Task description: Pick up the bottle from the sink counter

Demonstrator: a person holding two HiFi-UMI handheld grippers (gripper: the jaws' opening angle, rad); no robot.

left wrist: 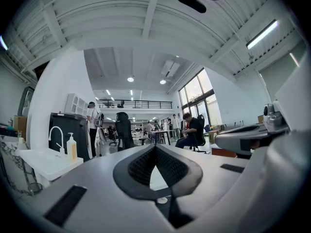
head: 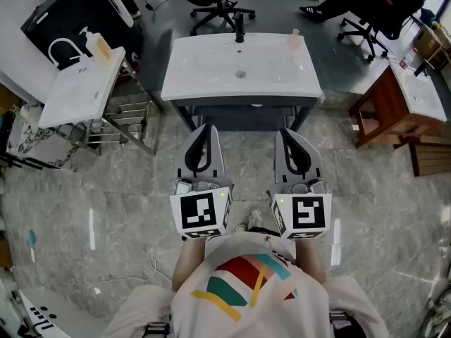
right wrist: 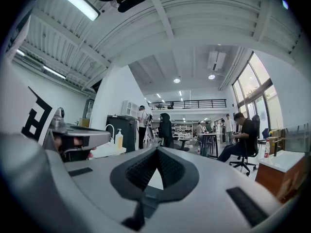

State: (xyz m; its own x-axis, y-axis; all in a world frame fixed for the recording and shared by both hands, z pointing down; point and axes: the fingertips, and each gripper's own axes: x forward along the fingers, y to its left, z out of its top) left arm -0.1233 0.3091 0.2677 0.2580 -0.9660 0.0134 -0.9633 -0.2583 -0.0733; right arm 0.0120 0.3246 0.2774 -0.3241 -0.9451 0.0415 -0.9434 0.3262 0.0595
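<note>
The small pale pink plastic bottle (head: 294, 39) stood at the back right corner of the white ceramic sink counter (head: 211, 83), well apart from the 2 grippers. The left gripper (head: 206, 129) and right gripper (head: 287, 132) were closed, empty. The right should probably open before reaching, then close squarely on the bottle's body.

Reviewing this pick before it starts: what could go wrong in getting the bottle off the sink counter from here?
1. The right gripper has its jaws together; unless they open before arriving, they could knock the bottle rather than grasp it.
2. The bottle is small and stands at the back right corner of the sink counter, so a nudge might tip it off the edge or into the basin.
3. The black faucet to its left could be clipped.
</note>
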